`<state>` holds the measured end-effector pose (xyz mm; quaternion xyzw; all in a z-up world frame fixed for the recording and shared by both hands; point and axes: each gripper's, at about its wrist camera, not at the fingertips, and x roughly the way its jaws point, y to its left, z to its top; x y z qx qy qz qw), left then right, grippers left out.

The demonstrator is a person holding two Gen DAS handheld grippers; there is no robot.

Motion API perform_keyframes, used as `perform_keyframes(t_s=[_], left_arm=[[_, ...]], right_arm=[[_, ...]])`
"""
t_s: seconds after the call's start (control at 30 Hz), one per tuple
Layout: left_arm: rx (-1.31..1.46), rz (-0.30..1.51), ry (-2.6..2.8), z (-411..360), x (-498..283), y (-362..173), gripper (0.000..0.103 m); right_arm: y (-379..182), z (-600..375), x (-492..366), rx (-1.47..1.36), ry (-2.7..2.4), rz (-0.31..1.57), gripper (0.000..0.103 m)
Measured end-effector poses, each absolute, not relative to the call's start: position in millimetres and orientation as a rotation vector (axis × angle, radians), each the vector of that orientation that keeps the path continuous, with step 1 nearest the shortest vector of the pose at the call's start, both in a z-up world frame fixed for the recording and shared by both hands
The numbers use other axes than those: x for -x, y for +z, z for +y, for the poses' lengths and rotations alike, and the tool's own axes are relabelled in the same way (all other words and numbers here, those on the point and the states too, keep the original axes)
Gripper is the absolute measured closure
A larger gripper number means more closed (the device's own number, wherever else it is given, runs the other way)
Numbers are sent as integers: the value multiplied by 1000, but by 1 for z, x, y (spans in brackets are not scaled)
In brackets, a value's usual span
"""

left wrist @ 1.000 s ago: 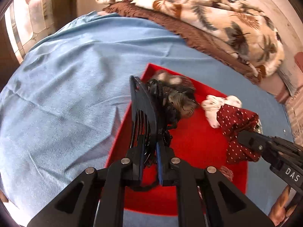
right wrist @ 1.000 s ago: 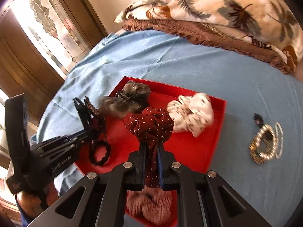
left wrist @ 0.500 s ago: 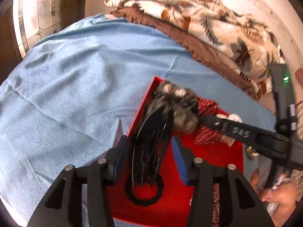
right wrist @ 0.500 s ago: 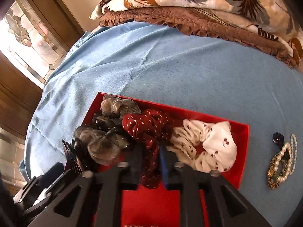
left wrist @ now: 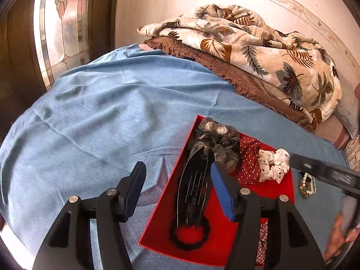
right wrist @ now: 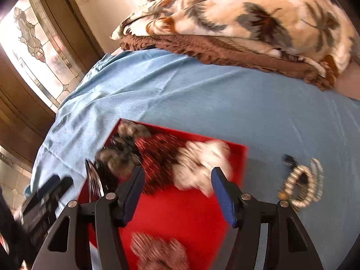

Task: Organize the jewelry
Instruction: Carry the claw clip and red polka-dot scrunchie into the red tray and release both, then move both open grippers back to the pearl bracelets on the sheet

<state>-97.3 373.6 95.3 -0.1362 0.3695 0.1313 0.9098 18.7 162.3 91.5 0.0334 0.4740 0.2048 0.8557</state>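
Observation:
A red tray (left wrist: 216,243) (right wrist: 180,211) lies on the blue sheet. In it are a black hair comb (left wrist: 195,184), a black ring scrunchie (left wrist: 191,236), a grey scrunchie (left wrist: 220,139) (right wrist: 112,157), a red dotted scrunchie (left wrist: 247,162) (right wrist: 155,157), a white dotted scrunchie (left wrist: 274,164) (right wrist: 198,162) and a pink checked one (right wrist: 157,252). My left gripper (left wrist: 177,180) hovers above the comb, jaws opening, pads clear of it. My right gripper (right wrist: 177,182) is above the tray's middle, jaws opening, nothing between them. A pearl bracelet pile (right wrist: 301,184) (left wrist: 307,184) lies on the sheet right of the tray.
A folded leaf-print blanket (left wrist: 258,51) on a brown quilt (right wrist: 225,51) lies at the back. A stained-glass door (left wrist: 60,22) stands at the left. The blue sheet (left wrist: 101,117) spreads wide left of and behind the tray. The right wrist view is blurred by motion.
Both grippers opened. The left let go of the black comb, which now lies in the tray. The right let go of the red dotted scrunchie and drew back from it.

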Motion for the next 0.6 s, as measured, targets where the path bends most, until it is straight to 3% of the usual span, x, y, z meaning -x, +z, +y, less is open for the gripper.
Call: perform_keyframes(t_s=[0.4, 0.43, 0.5, 0.6], left_arm=[[289, 731, 300, 355, 118, 99, 41], [290, 725, 295, 352, 119, 100, 41], [282, 714, 288, 345, 119, 102, 41], [245, 701, 277, 332, 117, 104, 41]], right_arm=[[69, -34, 38, -142, 168, 1019, 38], [66, -43, 39, -157, 163, 1026, 41], [58, -53, 37, -160, 157, 1043, 58], [47, -50, 29, -134, 165, 1050, 59]])
